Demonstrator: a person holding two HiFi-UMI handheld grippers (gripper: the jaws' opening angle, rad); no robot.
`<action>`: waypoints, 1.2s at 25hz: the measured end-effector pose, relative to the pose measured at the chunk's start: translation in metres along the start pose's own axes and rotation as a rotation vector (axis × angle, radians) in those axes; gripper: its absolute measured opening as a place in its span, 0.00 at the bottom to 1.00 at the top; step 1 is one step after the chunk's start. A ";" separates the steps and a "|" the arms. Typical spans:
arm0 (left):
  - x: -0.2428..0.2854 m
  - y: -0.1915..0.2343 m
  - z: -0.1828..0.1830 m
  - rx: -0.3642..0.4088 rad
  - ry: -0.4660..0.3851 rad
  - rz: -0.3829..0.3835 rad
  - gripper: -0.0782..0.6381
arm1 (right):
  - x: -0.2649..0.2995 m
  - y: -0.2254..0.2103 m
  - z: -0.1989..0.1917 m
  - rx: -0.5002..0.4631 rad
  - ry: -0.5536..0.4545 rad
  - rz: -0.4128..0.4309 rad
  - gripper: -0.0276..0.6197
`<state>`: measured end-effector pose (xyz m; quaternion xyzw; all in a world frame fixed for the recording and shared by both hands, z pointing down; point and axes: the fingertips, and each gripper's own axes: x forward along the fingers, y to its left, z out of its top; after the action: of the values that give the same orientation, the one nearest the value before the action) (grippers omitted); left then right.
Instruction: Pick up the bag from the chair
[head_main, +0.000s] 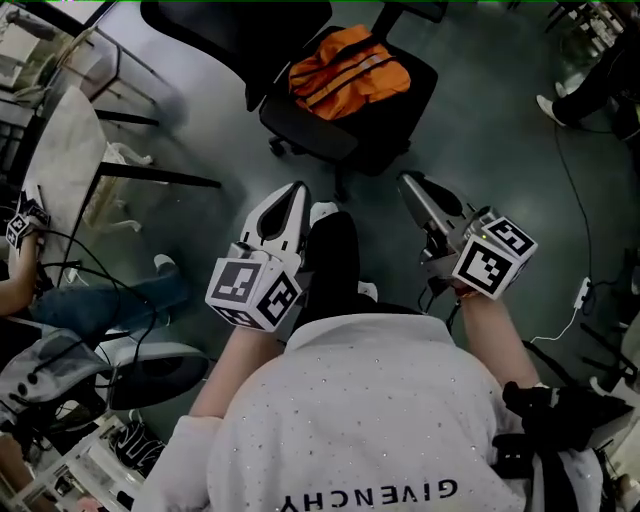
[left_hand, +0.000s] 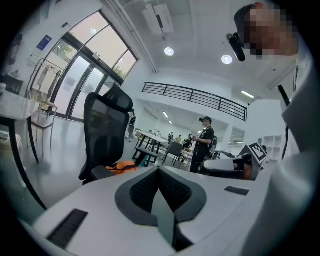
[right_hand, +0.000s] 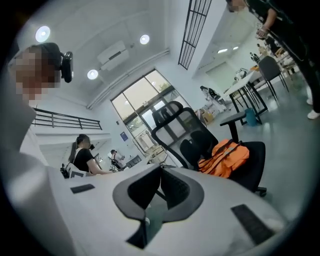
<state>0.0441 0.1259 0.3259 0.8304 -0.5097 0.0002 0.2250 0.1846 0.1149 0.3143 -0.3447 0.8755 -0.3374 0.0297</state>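
Grey floor (head_main: 480, 150) fills most of the head view. Black office chair (head_main: 400, 125) at upper centre of the frame, backrest toward the top edge, castor base showing beneath the seat. Wearer's white shirt (head_main: 350, 400) takes up the lower centre, both forearms extended toward the chair. White table (head_main: 60, 160) at the left edge; a seated person's leg in jeans (head_main: 110, 305) below it, lower left. Orange bag (head_main: 348, 72) lies on the chair seat, crumpled, pale straps across it, touched by neither tool. Left tongs (head_main: 296, 190) at centre frame, tip pointing up-frame toward the chair, well short of the seat; jaws closed together, nothing between them. Right tongs (head_main: 409, 181) just right of centre, likewise aimed at the chair and apart from it; jaws closed, nothing held. Left gripper view: closed tip (left_hand: 160, 170) at lower centre, chair (left_hand: 105, 135) side-on at left, a sliver of the bag (left_hand: 122, 166) on its seat, a standing person (left_hand: 204, 142) in black at mid-right background. Right gripper view: closed tip (right_hand: 161, 167), chair (right_hand: 180, 130) and bag (right_hand: 225, 156) to the right of centre.
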 end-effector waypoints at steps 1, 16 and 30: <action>0.011 0.009 -0.002 -0.008 0.008 -0.004 0.11 | 0.010 -0.008 -0.001 0.001 0.018 -0.005 0.05; 0.215 0.170 0.036 0.016 0.150 -0.092 0.11 | 0.213 -0.166 0.021 -0.103 0.261 -0.194 0.05; 0.294 0.271 0.033 -0.081 0.232 -0.127 0.11 | 0.362 -0.236 -0.038 -0.116 0.529 -0.157 0.10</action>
<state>-0.0513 -0.2380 0.4647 0.8457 -0.4261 0.0614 0.3155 0.0364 -0.2157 0.5532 -0.3125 0.8413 -0.3661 -0.2461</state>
